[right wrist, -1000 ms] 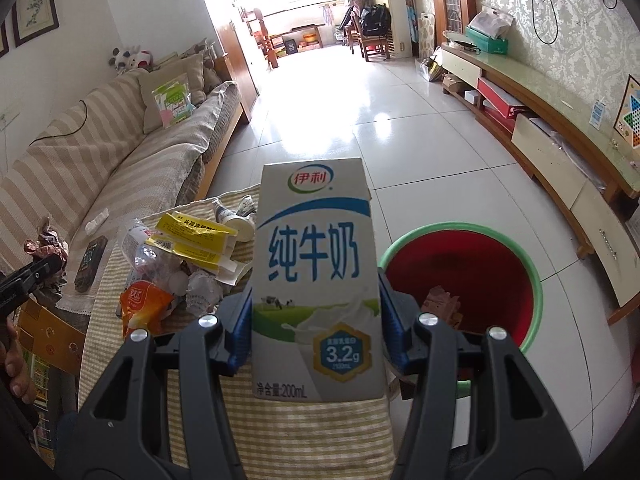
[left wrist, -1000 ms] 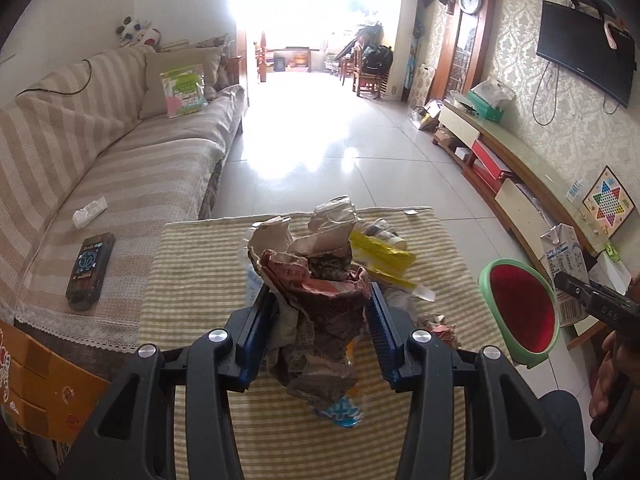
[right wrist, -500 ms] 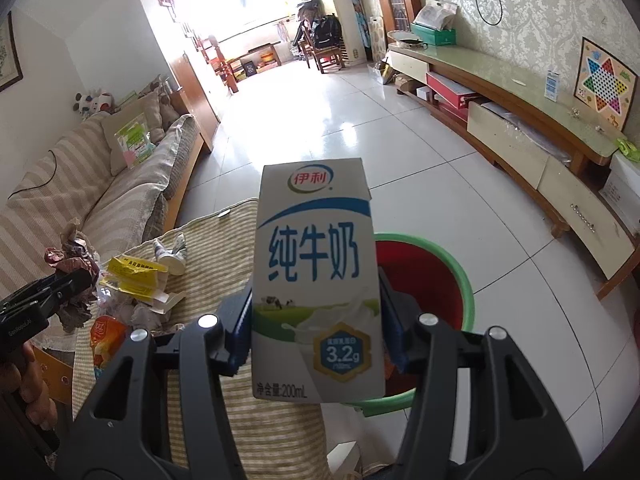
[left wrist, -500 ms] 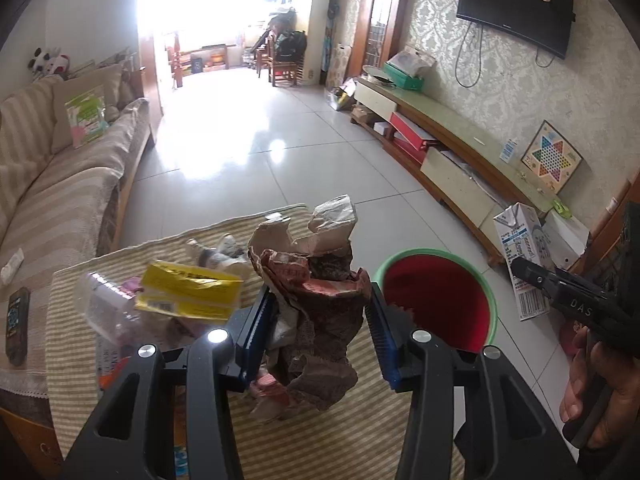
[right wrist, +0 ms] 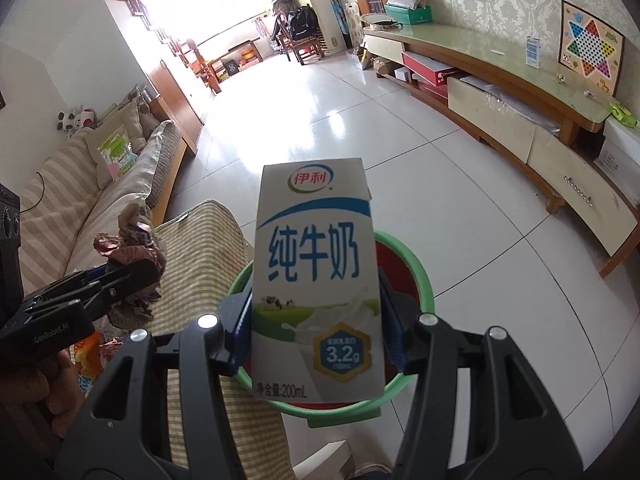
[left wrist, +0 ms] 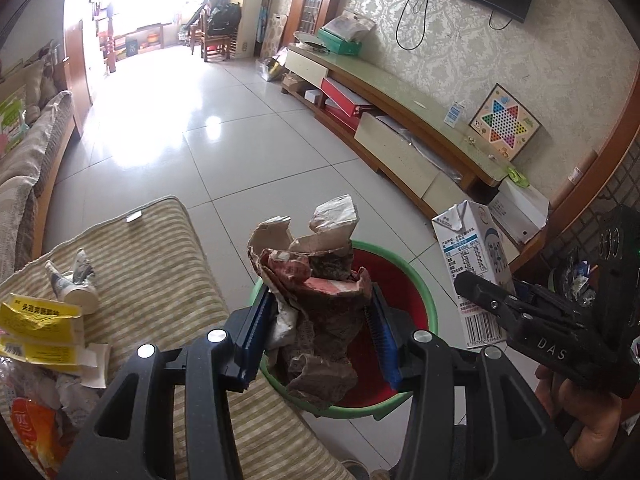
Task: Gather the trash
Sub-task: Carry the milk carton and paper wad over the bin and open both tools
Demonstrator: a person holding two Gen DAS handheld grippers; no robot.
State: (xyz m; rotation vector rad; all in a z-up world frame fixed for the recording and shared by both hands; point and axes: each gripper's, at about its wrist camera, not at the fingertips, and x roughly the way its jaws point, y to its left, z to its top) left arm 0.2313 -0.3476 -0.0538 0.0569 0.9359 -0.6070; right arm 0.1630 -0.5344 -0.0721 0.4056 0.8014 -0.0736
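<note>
Crumpled brown-and-red paper wrapping (left wrist: 320, 312), creased and torn at its pale upper edges, sits pinched between the blue ribbed fingers of my left gripper (left wrist: 318, 336), which are closed partway onto it. It hangs over the near left rim of the bin (left wrist: 424, 300), a round plastic tub with a smooth green lip and a red inside, standing on the glossy white floor tiles just right of the counter (left wrist: 160, 264). My right gripper (right wrist: 316, 328) has its fingers pressed against both sides of a milk carton (right wrist: 316, 280), a stiff rectangular box printed white with blue characters and a green meadow band, held upright above the same bin. On the counter's striped woven cloth lie more scraps at the left: a flattened yellow box (left wrist: 38, 326), a squeezed white tube (left wrist: 74, 282), and an orange packet (left wrist: 36, 432) at the near edge. A striped fabric sofa (right wrist: 80, 184) runs along the far left.
</note>
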